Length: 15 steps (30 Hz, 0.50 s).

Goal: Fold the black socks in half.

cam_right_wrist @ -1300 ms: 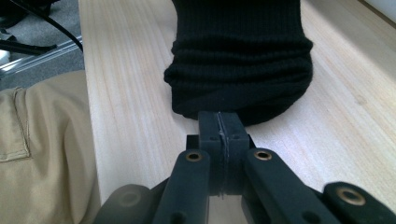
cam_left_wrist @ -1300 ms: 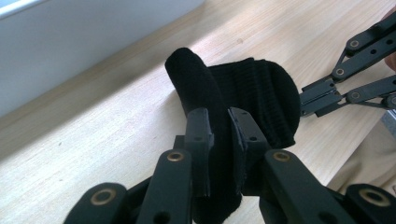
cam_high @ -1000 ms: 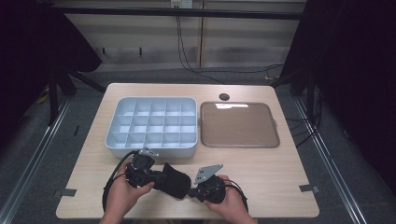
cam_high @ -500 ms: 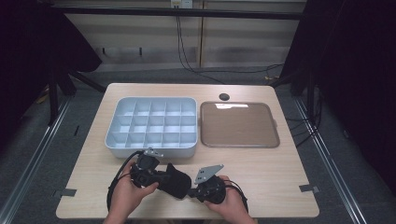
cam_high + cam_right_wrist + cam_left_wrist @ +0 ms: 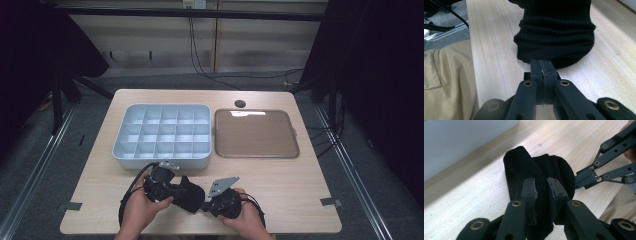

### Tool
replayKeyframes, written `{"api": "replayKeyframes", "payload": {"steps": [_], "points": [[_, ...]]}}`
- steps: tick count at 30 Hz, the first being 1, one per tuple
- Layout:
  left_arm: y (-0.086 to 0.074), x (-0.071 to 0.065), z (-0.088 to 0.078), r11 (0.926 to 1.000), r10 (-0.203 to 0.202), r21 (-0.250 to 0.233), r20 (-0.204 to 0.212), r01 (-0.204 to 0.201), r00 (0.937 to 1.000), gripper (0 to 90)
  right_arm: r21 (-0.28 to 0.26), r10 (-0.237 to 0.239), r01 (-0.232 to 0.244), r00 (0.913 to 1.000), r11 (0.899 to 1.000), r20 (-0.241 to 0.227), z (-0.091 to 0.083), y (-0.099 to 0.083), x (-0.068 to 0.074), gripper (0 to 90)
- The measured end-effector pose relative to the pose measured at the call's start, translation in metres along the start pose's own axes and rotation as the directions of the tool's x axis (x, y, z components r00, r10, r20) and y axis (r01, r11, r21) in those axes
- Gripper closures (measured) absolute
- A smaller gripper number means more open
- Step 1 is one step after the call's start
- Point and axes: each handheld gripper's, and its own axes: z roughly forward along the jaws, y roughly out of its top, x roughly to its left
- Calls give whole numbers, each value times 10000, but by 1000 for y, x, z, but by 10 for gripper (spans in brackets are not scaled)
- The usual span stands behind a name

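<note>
- In the left gripper view, the black knitted cloth point(image 5: 541, 177) is running off the bottom edge behind the left gripper point(image 5: 541, 195), so its near end is staying out of sight.
- The fold between that gripper's fingers point(image 5: 529, 192) is lying in shadow; how much cloth is sitting there is too dark to tell.
- At 3 o'clock in that view, the right gripper point(image 5: 584, 178) is being cut off by the picture's edge.
- At 10 o'clock, the pale tray point(image 5: 461, 142) is showing blurred and cropped.
- In the right gripper view, the cloth's far end is passing the top edge at 12 o'clock.
- In the high view, the person's forearms are being cut off at 6 o'clock.
</note>
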Motion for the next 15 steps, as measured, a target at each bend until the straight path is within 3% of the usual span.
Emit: {"api": "replayKeyframes", "payload": {"steps": [15], "points": [[4,-8,6,9999,159,42,118,-159,9998,775,-3,-38,38,10000,10000,19,2,1,2,900]]}}
